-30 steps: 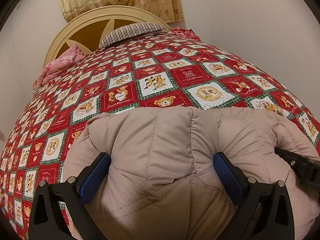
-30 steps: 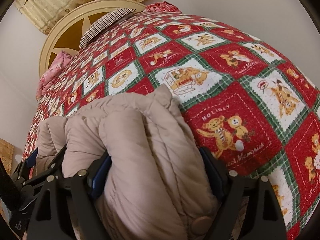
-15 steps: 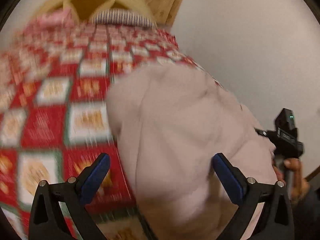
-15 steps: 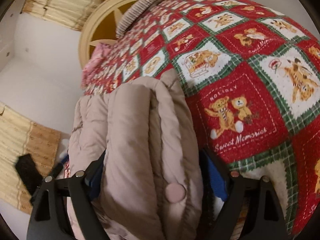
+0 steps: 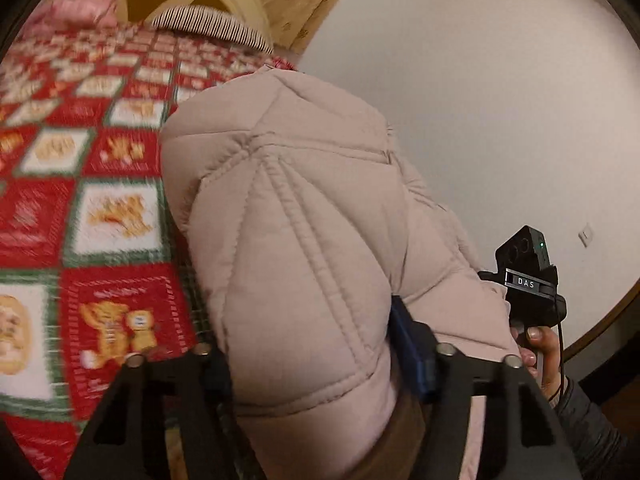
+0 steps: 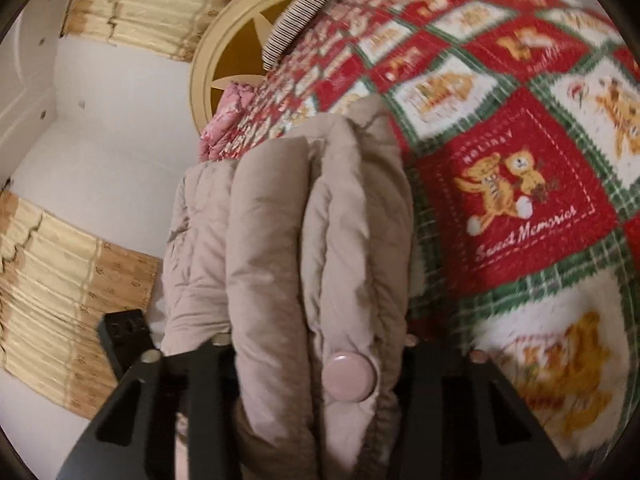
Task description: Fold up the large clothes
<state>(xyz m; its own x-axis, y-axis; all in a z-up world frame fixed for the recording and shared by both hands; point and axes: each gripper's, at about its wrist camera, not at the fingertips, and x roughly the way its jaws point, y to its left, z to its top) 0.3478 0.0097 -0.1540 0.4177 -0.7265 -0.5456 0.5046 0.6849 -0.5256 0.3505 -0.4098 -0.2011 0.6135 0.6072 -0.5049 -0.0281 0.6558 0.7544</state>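
Both sets of jaws have just been closing and now pinch the folded puffer coat [image 5: 304,240] where a second ago they stood wide around it; the left view has also swung so that bare wall fills its 2 o'clock side instead of bedspread.

Nearest in the left wrist view, the left gripper [image 5: 312,356] has its jaws pressed into the pinkish-beige padding, the blue pad [image 5: 408,344] at 5 o'clock sunk into the quilting. The coat bulges up from between them toward 12 o'clock, bunched and stitched in ridges. At 4 o'clock, just beside the coat, a hand [image 5: 540,356] holds the black handle of the right gripper, a grey sleeve [image 5: 592,428] below it.

In the right wrist view the right gripper [image 6: 316,364] has its jaws squeezed onto a thick fold of the same coat, a round pink snap button [image 6: 350,376] between them at 6 o'clock. The black body of the other gripper shows at 8 o'clock.

The coat sits on the bed, on the red and green teddy-bear bedspread [image 6: 520,208], blurred in places. Farther off lie a pink pillow [image 6: 228,120] and a striped pillow [image 5: 212,28] against the cream round headboard [image 6: 224,40], with yellow curtains [image 6: 144,4] beyond
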